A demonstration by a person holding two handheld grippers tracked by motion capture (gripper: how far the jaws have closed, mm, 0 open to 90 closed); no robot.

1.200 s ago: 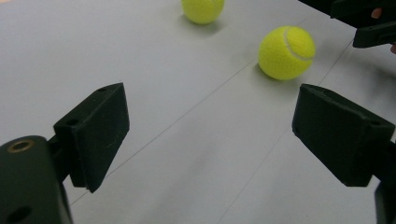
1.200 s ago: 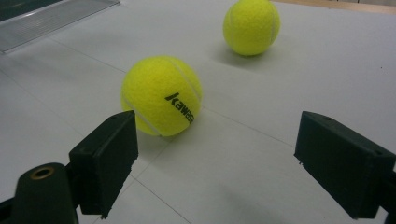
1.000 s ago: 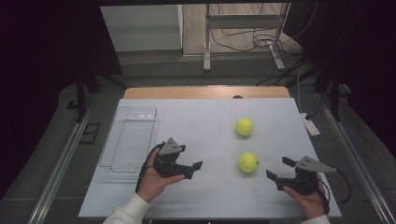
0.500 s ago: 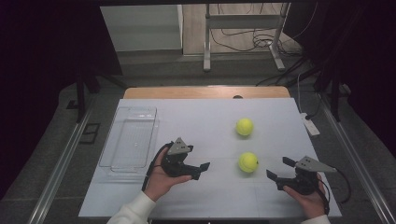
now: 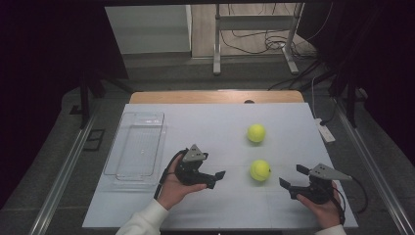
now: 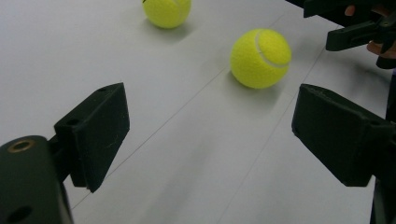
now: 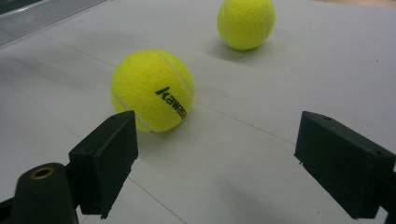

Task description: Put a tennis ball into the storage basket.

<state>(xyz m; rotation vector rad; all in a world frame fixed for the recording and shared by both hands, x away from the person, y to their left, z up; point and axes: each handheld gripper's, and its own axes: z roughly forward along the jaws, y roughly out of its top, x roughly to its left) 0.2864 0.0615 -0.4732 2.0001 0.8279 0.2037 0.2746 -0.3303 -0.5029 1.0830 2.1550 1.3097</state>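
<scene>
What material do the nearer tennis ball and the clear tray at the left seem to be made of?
Nearer tennis ball: probably yellow felt, matte and fuzzy at its outline, with a pale curved seam and black printed letters. Clear tray: likely hard transparent plastic, glossy; the table shows through it and its rim catches light.

A pale grey-white table (image 5: 220,122) with a wooden far edge and thin seam lines across the top. At the left, flat on the surface, a clear plastic tray (image 5: 137,147). Right of centre, two yellow tennis balls well apart: the far ball (image 5: 256,132), and the near ball (image 5: 260,170) with black lettering on its felt.
</scene>
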